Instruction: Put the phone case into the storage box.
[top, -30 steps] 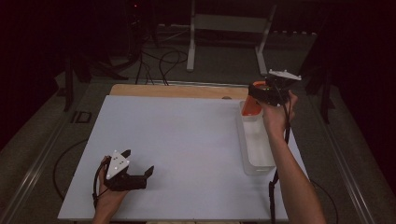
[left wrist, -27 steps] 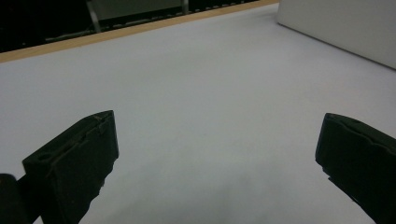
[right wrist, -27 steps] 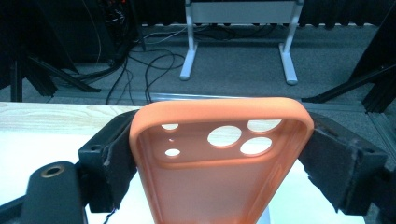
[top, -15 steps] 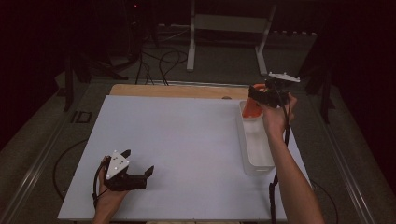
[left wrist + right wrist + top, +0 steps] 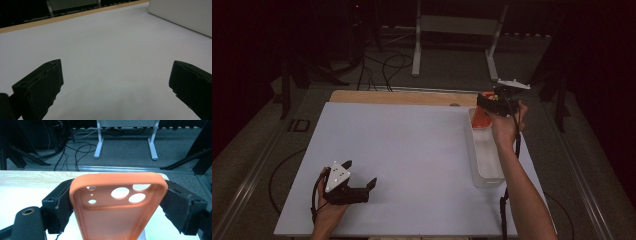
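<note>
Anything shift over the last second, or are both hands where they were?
Almost nothing changed. The right gripper stays clamped on the orange phone case above the far end of the clear tray, having edged only slightly. The left gripper still rests open on the white table near the front edge, holding nothing.

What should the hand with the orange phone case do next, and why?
Probably lift it clear of the clear bin. The right gripper is shut on the phone case at the bin's far end, and the left gripper rests open on the table.
</note>
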